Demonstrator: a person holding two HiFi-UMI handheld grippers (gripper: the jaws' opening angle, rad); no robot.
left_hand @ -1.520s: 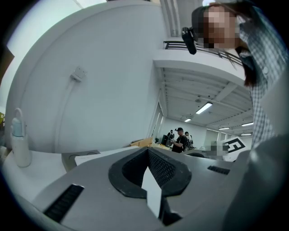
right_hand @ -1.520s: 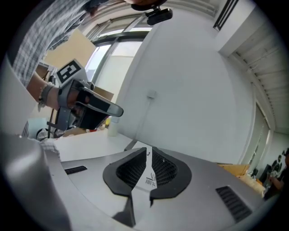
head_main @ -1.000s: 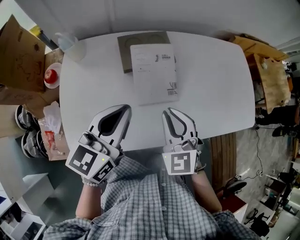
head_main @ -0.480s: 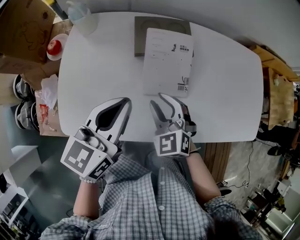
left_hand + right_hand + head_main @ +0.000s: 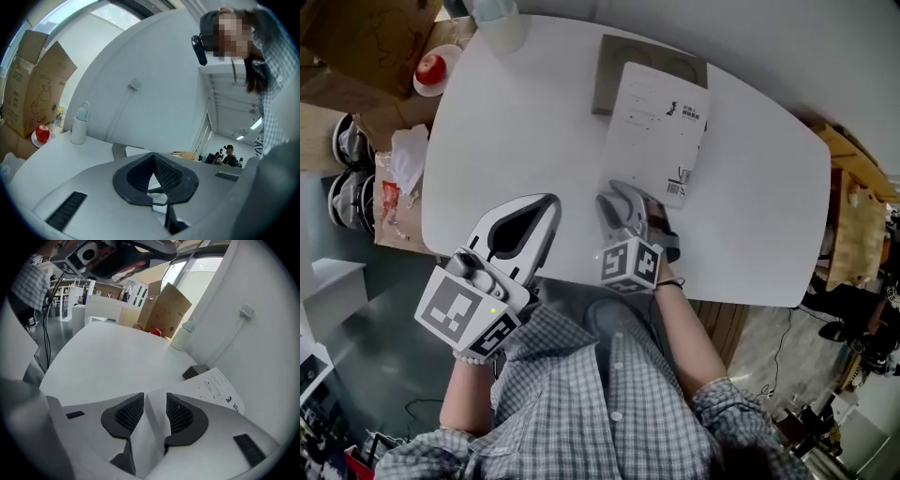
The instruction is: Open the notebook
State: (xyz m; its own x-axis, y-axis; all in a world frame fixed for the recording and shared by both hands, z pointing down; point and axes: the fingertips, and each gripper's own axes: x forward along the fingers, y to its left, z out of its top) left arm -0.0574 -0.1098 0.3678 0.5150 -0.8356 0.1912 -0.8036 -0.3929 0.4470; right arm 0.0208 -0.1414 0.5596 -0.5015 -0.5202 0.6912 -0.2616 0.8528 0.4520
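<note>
Notebook (image 5: pixel 661 122) corner sits unpinched between jaws of the right gripper (image 5: pixel 154 414), which have just been opening; nip its cover alone; left gripper (image 5: pixel 549 201) jaws are shut, empty.

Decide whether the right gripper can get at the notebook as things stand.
Probably yes: the right gripper has just been opening its jaws, the near corner of the notebook lies between them, and nothing blocks it.

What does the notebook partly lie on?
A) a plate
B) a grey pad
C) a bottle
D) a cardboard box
B: the notebook covers part of the grey pad with its far end.
</note>
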